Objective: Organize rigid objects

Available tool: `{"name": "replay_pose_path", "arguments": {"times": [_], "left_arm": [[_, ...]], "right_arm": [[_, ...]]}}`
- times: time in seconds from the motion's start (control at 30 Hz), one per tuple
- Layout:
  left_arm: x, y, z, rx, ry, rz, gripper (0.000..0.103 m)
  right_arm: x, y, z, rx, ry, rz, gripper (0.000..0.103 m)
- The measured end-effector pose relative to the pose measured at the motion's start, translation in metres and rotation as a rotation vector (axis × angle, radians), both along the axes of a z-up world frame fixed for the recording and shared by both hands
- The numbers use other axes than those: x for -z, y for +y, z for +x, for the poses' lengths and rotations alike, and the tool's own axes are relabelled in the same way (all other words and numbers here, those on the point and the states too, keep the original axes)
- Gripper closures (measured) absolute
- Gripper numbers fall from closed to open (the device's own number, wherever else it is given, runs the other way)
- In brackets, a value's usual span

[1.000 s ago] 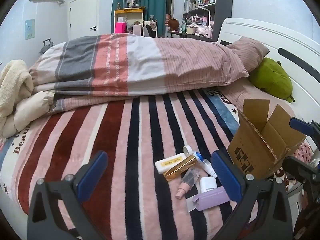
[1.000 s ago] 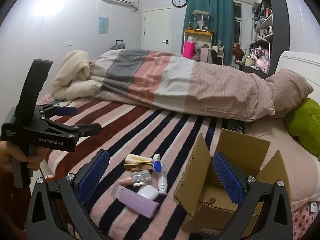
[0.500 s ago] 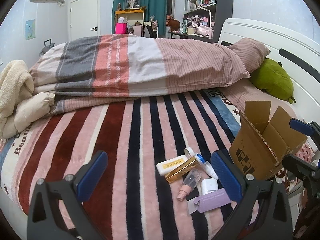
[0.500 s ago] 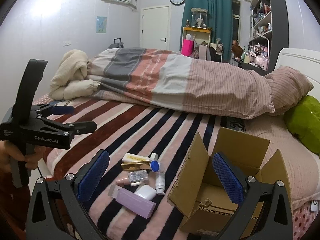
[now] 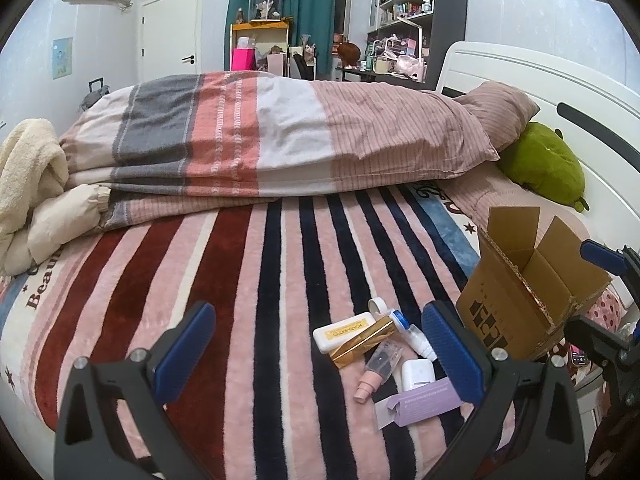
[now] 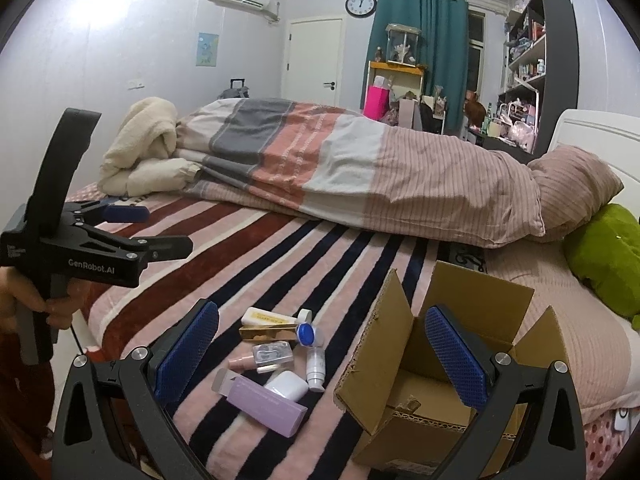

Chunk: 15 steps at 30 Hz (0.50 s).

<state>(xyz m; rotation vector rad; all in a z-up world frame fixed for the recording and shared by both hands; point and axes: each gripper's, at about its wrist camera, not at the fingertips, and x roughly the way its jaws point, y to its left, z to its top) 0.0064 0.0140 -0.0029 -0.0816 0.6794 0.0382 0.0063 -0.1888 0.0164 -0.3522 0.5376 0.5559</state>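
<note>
Several small cosmetics lie in a pile on the striped blanket (image 5: 256,280): a purple box (image 6: 266,404), a white case (image 6: 286,384), a gold box (image 6: 268,333), a pink spray bottle (image 5: 378,368) and a blue-capped bottle (image 6: 308,334). An open cardboard box (image 6: 432,380) stands right of the pile; it also shows in the left wrist view (image 5: 524,292). My left gripper (image 5: 320,354) is open and empty, held left of the pile. My right gripper (image 6: 322,358) is open and empty above the pile and the box's left flap.
A folded striped quilt (image 5: 280,144) lies across the far side of the bed. A cream blanket (image 6: 140,148) is heaped at the far left. A green plush (image 5: 544,168) and a pillow (image 6: 576,188) sit by the white headboard (image 5: 580,120).
Both grippers have drifted slightly. The pile and the box sit a little lower in the right wrist view. Nothing was taken hold of.
</note>
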Motion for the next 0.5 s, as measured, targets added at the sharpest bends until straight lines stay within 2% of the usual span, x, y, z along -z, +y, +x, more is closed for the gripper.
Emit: {"name": "replay_pose_path", "arguments": {"times": [0.23,0.5], "left_arm": [[0.001,0.000,-0.001,-0.002,0.006,0.004,0.001],[0.001,0.003,-0.002,-0.002,0.005,0.010,0.001]], "right_arm": [[-0.001,-0.003,-0.007,-0.022,-0.058,0.016,0.000],[0.002,-0.006,0.004,-0.018,0.033,0.000,0.000]]}}
